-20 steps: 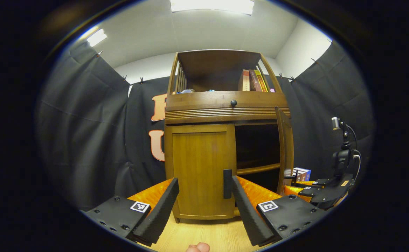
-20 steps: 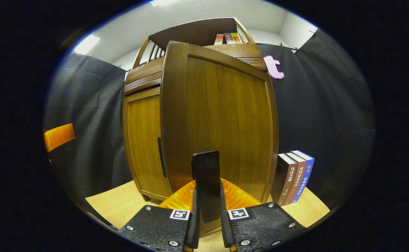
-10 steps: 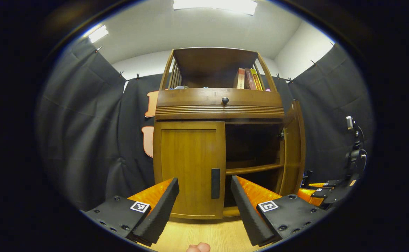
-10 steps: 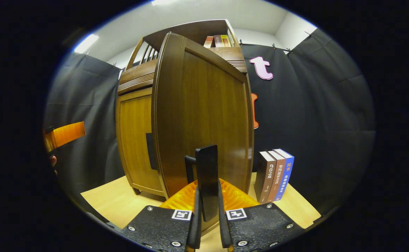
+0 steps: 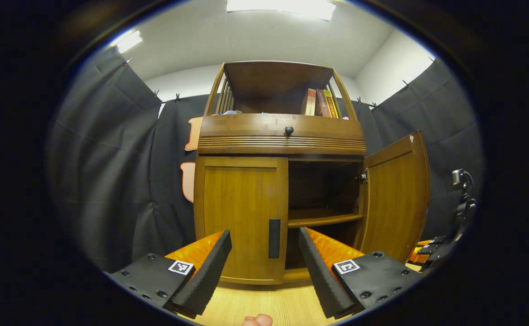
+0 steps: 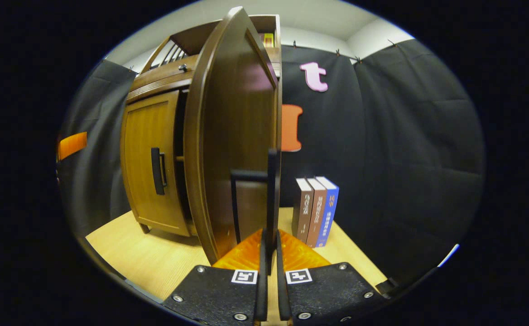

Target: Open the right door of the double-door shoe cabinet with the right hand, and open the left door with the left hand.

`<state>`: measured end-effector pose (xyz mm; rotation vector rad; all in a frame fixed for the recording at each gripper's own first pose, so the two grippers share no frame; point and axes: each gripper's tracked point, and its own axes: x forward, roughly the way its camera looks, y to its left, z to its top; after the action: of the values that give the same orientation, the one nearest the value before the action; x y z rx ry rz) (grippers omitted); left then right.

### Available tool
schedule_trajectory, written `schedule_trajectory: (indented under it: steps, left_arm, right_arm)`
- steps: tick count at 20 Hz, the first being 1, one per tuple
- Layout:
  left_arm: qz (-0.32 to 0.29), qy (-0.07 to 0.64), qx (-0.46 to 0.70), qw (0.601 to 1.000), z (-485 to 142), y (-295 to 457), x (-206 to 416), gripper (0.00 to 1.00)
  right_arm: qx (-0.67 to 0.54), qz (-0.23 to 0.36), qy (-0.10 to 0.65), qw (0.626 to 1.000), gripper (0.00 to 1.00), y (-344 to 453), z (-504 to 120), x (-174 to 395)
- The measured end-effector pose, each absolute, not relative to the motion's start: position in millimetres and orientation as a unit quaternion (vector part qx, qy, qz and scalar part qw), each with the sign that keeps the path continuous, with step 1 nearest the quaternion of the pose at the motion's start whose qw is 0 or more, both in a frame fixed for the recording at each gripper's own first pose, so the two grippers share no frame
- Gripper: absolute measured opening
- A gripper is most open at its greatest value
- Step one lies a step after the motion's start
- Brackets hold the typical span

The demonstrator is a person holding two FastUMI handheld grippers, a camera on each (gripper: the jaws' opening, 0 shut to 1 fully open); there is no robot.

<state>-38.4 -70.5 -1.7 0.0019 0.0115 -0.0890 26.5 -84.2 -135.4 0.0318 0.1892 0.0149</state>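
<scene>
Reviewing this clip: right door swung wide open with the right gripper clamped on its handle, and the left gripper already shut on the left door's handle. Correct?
Not quite. In the left gripper view the left gripper has its jaws open, short of the left door's handle; the left door is closed. The rest holds: the right gripper is clamped on the right door's handle, right door wide open.

The right gripper [image 6: 270,267] sits at 6 o'clock, its two fingers [image 6: 262,280] pressed closed on the dark bar handle [image 6: 271,199] of the shoe cabinet's right door [image 6: 233,149]. That door stands swung wide, seen almost edge-on and rising toward 12 o'clock. At 9 o'clock the left door [image 6: 149,167] is closed, its own dark handle [image 6: 156,171] untouched. Three upright books [image 6: 315,212] stand on the pale wooden worktop [image 6: 156,267] at about 4 o'clock of the handle, against the black cloth wall.
</scene>
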Motion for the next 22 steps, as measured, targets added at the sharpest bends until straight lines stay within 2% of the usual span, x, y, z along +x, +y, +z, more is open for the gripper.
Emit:
schedule_trajectory:
  steps: [1, 3, 4, 5, 17, 18, 19, 22]
  left_arm:
    - [-0.043, 0.006, 0.003, 0.999, -2.0, -69.4, -39.0, 0.96]
    - [-0.042, 0.005, 0.004, 0.999, -2.2, -69.2, -38.6, 0.96]
    - [-0.041, 0.005, 0.003, 0.999, -2.4, -69.2, -38.8, 0.96]
    - [-0.041, 0.005, 0.002, 0.999, -2.4, -69.4, -38.8, 0.96]
    - [-0.027, -0.008, 0.007, 1.000, 6.6, -63.1, -46.5, 0.97]
    - [-0.026, -0.008, 0.006, 1.000, 5.9, -59.7, -49.8, 0.97]
    - [-0.025, -0.006, 0.003, 1.000, 4.8, -58.3, -51.3, 0.96]
    - [-0.028, -0.005, -0.007, 1.000, 3.6, -58.1, -50.6, 0.96]
  right_arm:
    - [0.029, 0.010, 0.095, 0.995, 0.08, -90.3, -139.0, 23.9]
    - [0.038, 0.015, 0.092, 0.995, 0.07, -105.3, -138.8, 27.2]
    - [0.037, 0.020, 0.093, 0.995, 0.16, -111.8, -139.9, 28.4]
    - [0.037, 0.028, 0.092, 0.995, 0.06, -115.5, -139.3, 28.5]
    - [0.038, 0.141, 0.078, 0.986, 0.07, -160.6, -136.0, 43.8]
    - [0.037, 0.143, 0.072, 0.986, 0.15, -159.9, -134.6, 45.4]
    - [0.035, 0.144, 0.068, 0.987, 0.07, -159.0, -134.2, 45.5]
    - [0.038, 0.142, 0.056, 0.988, 0.08, -157.5, -132.5, 41.7]
